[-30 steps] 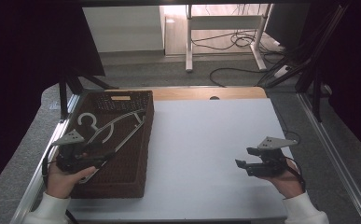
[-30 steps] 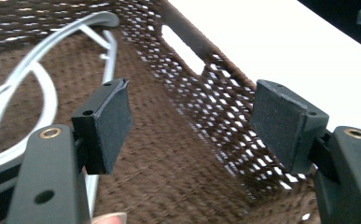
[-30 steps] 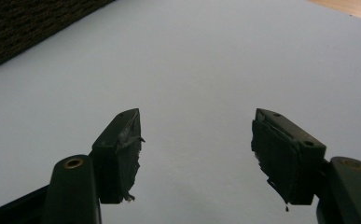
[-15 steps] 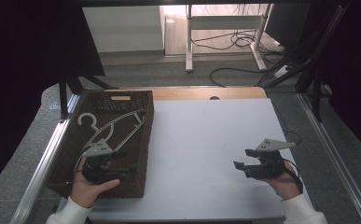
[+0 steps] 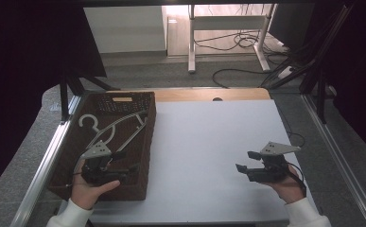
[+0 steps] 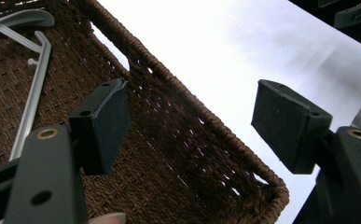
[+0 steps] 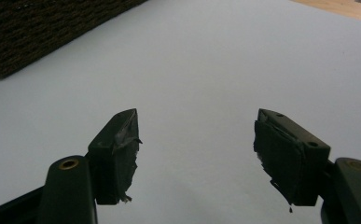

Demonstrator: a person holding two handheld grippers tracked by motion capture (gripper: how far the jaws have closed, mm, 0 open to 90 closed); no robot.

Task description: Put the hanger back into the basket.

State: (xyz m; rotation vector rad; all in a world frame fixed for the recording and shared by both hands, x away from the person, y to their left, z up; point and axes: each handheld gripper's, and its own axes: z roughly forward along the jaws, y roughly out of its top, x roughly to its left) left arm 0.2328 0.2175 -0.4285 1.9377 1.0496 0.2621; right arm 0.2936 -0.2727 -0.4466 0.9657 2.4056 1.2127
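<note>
Moved: we see the left gripper (image 5: 127,161) now nearer the wicker basket's (image 5: 147,142) right rim, jaws wide, empty.
Left gripper view: hanger (image 6: 29,93) beside its jaws.
Right gripper (image 5: 248,161): gaping, empty, bare white table (image 5: 209,142) around.

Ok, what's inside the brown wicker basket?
The wicker basket holds grey clothes hangers lying flat. The left claw hovers open above its near end, covering part of the bottom there.

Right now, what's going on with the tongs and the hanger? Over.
Both tongs open, empty: left over basket, right over table. Hanger in basket, untouched. Nothing blocking.
</note>
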